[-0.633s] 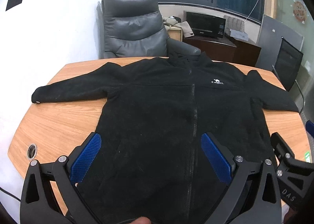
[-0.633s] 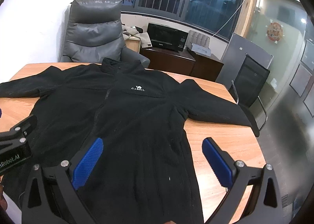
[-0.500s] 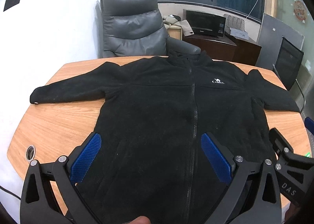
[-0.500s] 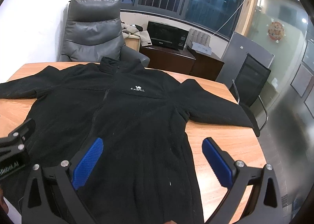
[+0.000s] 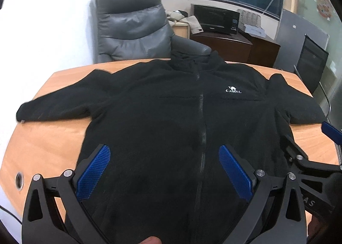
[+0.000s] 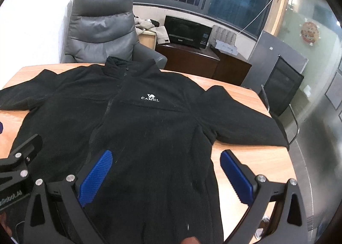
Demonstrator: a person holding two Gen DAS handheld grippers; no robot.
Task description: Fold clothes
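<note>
Here the black jacket (image 5: 171,128) lies flat beneath both gaping grippers.

Right tool (image 6: 164,159) gapes above black jacket (image 6: 149,128).

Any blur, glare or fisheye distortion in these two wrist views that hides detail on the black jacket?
Left wrist view: slight motion blur, table edge bowed, jacket mostly featureless black though its logo reads. Right wrist view: sharper, ceiling lights glare in the windows, corners vignetted.

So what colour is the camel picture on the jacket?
White, on the black jacket; the camel logo shows clearest in the right wrist view.
</note>
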